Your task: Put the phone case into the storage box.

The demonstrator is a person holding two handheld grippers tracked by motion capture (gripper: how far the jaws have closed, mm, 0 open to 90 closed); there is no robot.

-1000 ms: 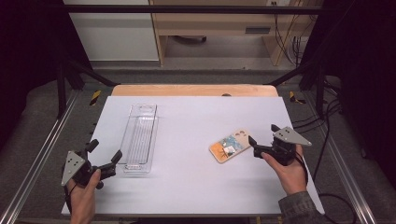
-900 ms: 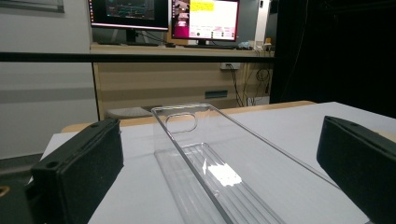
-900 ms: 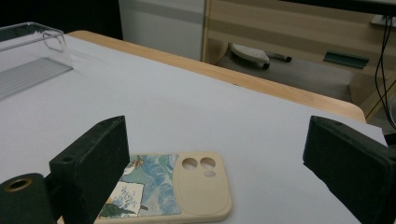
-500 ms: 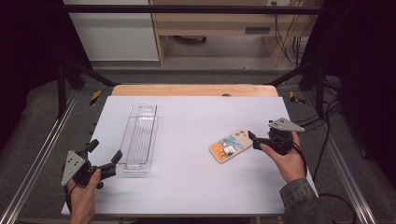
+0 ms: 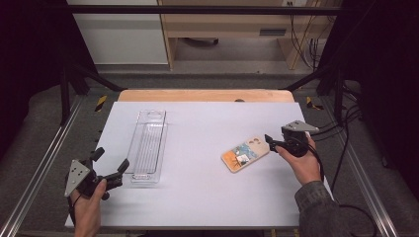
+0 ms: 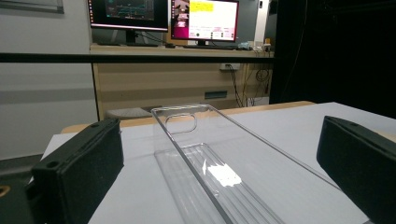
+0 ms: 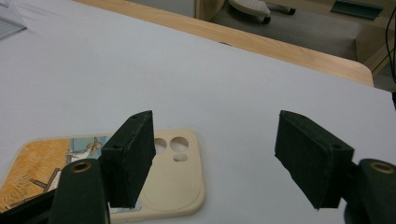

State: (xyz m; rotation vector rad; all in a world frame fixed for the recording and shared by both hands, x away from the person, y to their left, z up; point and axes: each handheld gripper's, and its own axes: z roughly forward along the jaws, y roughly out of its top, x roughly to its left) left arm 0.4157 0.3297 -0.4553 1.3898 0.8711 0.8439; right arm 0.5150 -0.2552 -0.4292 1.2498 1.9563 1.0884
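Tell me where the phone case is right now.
The phone case lies flat on the right half of the white table in the high view, just left of the open right gripper and well right of the clear plastic tray.

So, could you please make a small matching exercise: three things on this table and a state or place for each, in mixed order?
Things:
1. clear tray
2. phone case
3. left gripper

States or places:
A. lies flat near the right gripper
B. open, held at the table's near left corner
C. transparent, long, empty

Pairs: 1-C, 2-A, 3-B
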